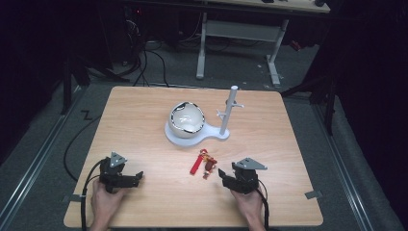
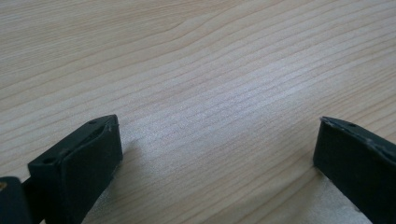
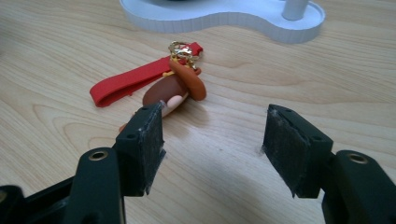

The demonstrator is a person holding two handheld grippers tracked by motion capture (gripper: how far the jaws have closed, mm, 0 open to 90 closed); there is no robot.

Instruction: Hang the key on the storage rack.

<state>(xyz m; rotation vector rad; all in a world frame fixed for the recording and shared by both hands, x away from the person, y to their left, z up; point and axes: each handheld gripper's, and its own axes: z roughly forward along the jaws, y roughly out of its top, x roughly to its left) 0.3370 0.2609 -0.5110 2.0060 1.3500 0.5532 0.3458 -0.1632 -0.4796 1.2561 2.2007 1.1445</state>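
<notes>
While both units rest low on the table (image 1: pixel 144 120), right gripper (image 3: pixel 212 140) jaws stand wide, just short of keychain (image 3: pixel 173 84); left gripper (image 2: pixel 217 154) likewise wide, nothing between.

Bare wood lies ahead of the left gripper (image 1: pixel 138 177), whose jaws stand wide apart over the table (image 1: pixel 144 115) with nothing between them. Just in front of the right gripper (image 3: pixel 212 135), also spread wide, the keychain (image 3: pixel 173 84) with its red strap (image 3: pixel 123 86) lies flat, partly behind the left jaw, and the gap between the jaws holds only tabletop. Beyond it, the white stand's base (image 3: pixel 224 18), with its bowl (image 1: pixel 186 118) and upright post (image 1: pixel 228 113), blocks the middle of the table; the wood on either side stays open.
</notes>
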